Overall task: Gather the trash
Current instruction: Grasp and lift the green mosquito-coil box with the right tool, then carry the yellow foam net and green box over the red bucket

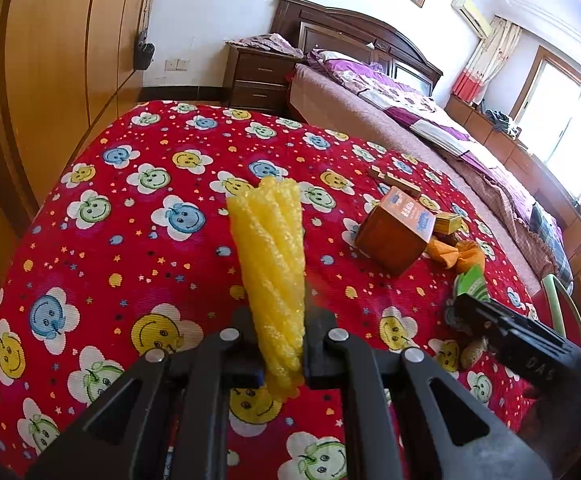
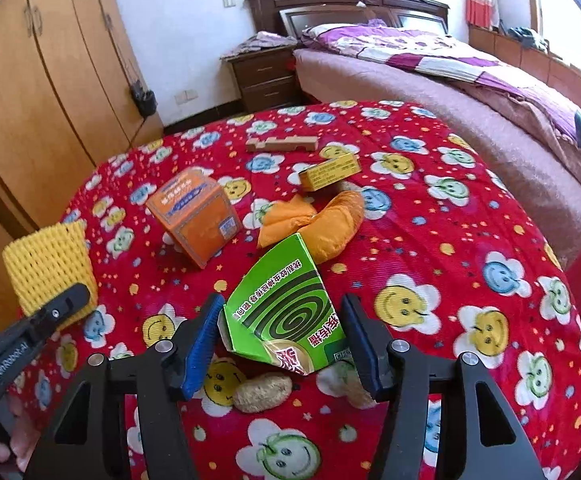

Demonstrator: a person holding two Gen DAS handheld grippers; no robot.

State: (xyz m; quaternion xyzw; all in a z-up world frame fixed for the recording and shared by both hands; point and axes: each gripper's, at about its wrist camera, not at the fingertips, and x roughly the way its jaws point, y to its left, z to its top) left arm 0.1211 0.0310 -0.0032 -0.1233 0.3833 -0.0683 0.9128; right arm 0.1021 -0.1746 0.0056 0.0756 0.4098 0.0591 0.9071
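Observation:
A yellow foam net sleeve (image 1: pixel 270 248) stands up from my left gripper (image 1: pixel 280 320), which is shut on its lower end; the right wrist view shows the sleeve (image 2: pixel 46 268) at the left. A crushed green mosquito-coil box (image 2: pixel 278 280) lies tilted on the red smiley-flower cloth (image 2: pixel 450 240). My right gripper (image 2: pixel 282 304) straddles it, and both pads touch the box's sides. In the left wrist view the green box (image 1: pixel 470 282) peeks out beyond the right gripper's black body.
On the cloth lie an orange carton (image 2: pixel 194 216), an orange bag (image 2: pixel 330 224), a small yellow box (image 2: pixel 330 170), a wooden piece (image 2: pixel 280 145) and a beige lump (image 2: pixel 262 392). A bed (image 2: pixel 410 92) stands behind, with a wardrobe (image 2: pixel 50 80) at the left.

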